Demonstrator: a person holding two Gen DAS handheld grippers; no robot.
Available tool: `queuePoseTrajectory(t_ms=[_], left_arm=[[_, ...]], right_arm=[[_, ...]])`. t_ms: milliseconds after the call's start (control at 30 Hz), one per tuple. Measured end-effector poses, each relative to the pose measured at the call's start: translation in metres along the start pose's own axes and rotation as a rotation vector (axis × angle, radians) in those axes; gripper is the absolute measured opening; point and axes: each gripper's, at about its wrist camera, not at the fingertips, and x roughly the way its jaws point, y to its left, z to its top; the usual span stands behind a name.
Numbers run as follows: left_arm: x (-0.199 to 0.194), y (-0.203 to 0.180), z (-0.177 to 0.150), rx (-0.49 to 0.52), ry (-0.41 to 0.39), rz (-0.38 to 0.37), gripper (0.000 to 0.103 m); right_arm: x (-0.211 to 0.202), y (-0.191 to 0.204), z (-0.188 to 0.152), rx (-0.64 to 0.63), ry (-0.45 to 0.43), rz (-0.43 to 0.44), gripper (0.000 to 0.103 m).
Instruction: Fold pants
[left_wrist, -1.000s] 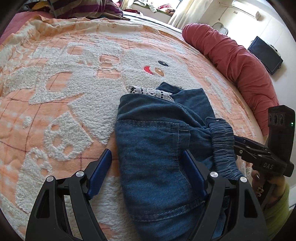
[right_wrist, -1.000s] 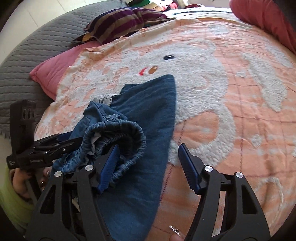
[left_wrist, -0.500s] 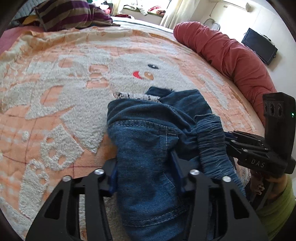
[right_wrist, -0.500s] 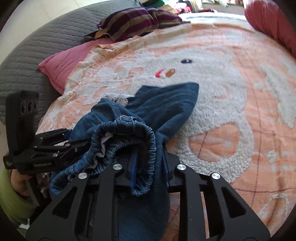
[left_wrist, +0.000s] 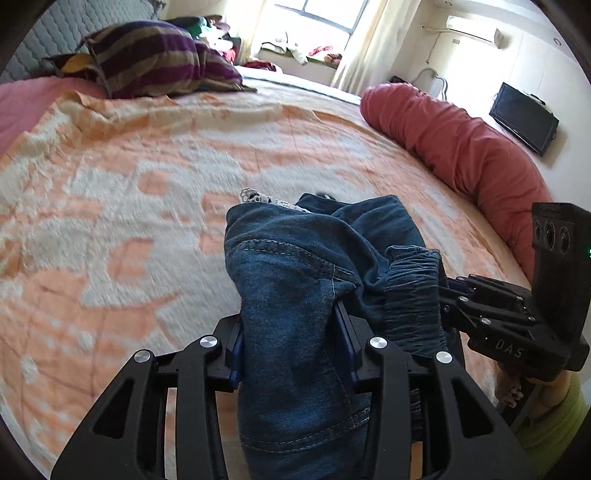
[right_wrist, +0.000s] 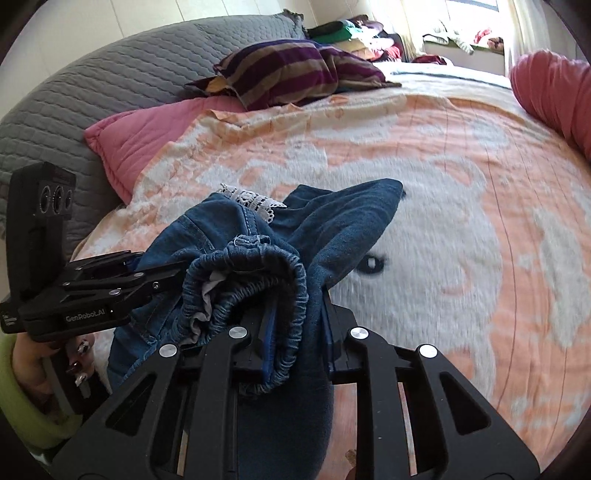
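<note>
Blue denim pants (left_wrist: 295, 266) with a white lace trim (left_wrist: 266, 197) are bunched and lifted off the orange and white blanket (left_wrist: 110, 221). My left gripper (left_wrist: 291, 332) has a thick fold of denim between its jaws, which are closing on it, pads pressing the cloth. In the right wrist view my right gripper (right_wrist: 295, 325) is shut on the gathered elastic waistband (right_wrist: 258, 258) of the pants (right_wrist: 343, 221). Each gripper shows in the other's view, the right gripper (left_wrist: 454, 295) at the right and the left gripper (right_wrist: 173, 273) at the left, both at the same bundle.
A long red bolster (left_wrist: 461, 147) lies along the bed's right side. A striped pillow (left_wrist: 155, 62) and a pink pillow (right_wrist: 147, 133) sit by the grey quilted headboard (right_wrist: 92, 85). A black screen (left_wrist: 522, 118) hangs on the far wall.
Both grippers went from open to closed on the pants, the left on a denim fold and the right on the waistband. Both have then risen, lifting the bundle off the blanket.
</note>
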Motion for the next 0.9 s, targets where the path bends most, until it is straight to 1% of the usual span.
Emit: queuePoseTrajectory(t_ms=[100,200,367,567,667,733,767,833,900], left_arm=[[0.004,0.004,0.005,0.001,-0.008,0.024,0.038],[0.011,0.012,0.008,-0.012,0.002,0.039,0.038],[0.024,0.022,0.01,-0.024,0.027,0.07,0.038],[0.031,0.027,0.007,-0.03,0.054,0.089,0.041],[0.035,0.03,0.004,-0.049,0.074,0.094,0.047],[0.037,0.033,0.002,-0.064,0.087,0.094,0.051],[0.038,0.033,0.001,-0.065,0.092,0.098,0.053],[0.039,0.034,0.0,-0.066,0.099,0.102,0.054],[0.04,0.035,-0.001,-0.07,0.106,0.103,0.055]], right_arm=[[0.012,0.001,0.011,-0.014,0.002,-0.011,0.013],[0.023,0.001,0.017,-0.026,0.014,-0.026,0.013],[0.036,-0.004,0.014,-0.015,0.034,-0.043,0.013],[0.042,-0.019,0.006,0.053,0.059,-0.035,0.016],[0.044,-0.024,0.003,0.071,0.082,-0.069,0.02],[0.044,-0.029,0.001,0.092,0.095,-0.087,0.028],[0.045,-0.032,-0.001,0.104,0.098,-0.093,0.03],[0.044,-0.037,-0.003,0.12,0.103,-0.105,0.035],[0.044,-0.04,-0.005,0.137,0.107,-0.114,0.035]])
